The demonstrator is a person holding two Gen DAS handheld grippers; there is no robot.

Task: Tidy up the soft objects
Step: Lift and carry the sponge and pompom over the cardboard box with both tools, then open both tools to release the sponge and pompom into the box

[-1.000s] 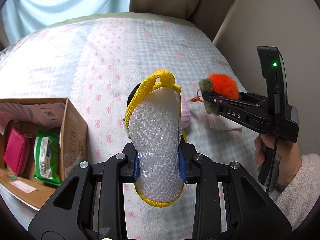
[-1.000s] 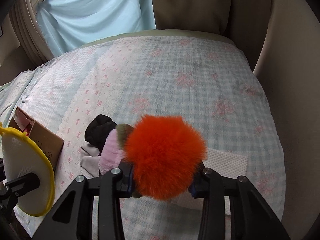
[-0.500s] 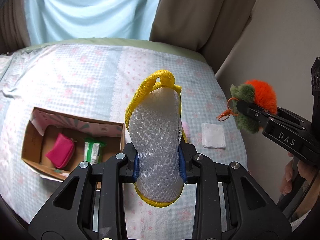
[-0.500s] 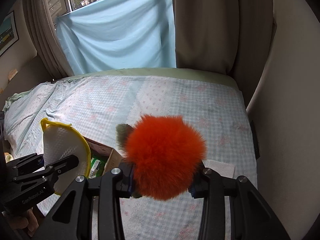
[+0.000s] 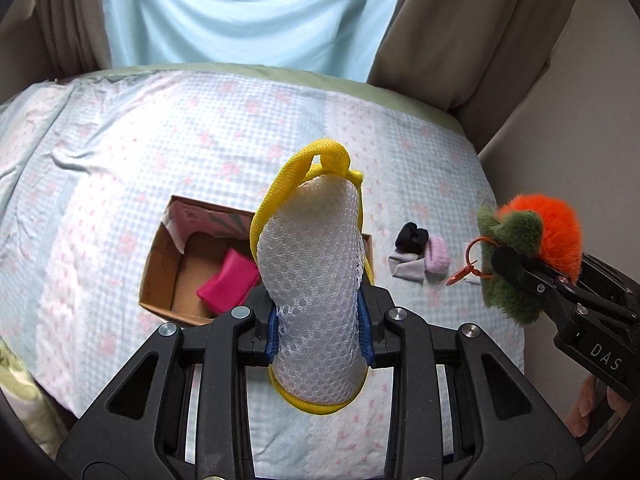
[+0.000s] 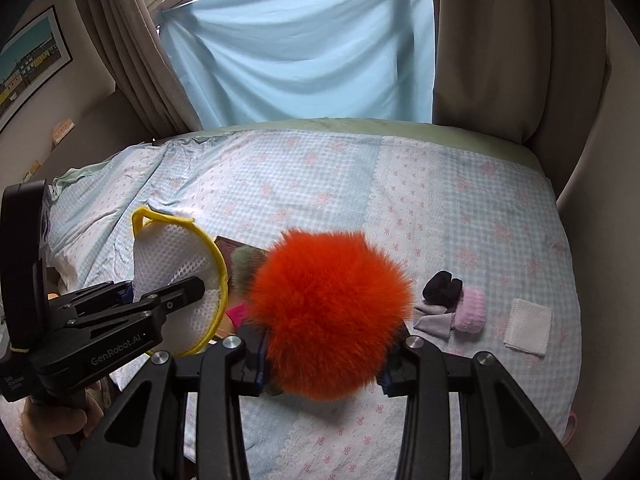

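Note:
My left gripper (image 5: 320,332) is shut on a white mesh sponge with yellow trim (image 5: 316,280) and holds it high above the bed; the sponge also shows in the right wrist view (image 6: 176,272). My right gripper (image 6: 322,360) is shut on an orange and green furry toy (image 6: 328,316), seen from the side in the left wrist view (image 5: 528,248). An open cardboard box (image 5: 160,272) lies on the bed below the sponge, with a pink pouch (image 5: 228,284) inside.
A black, a grey and a pink soft item (image 6: 452,300) lie together on the checked bedspread (image 6: 360,184), with a white cloth square (image 6: 528,326) to their right. Curtains and a blue sheet (image 6: 304,52) hang behind the bed. A wall stands at the right.
Both grippers have risen and pulled back from the bed with their items held. The box and the small pile now look farther below.

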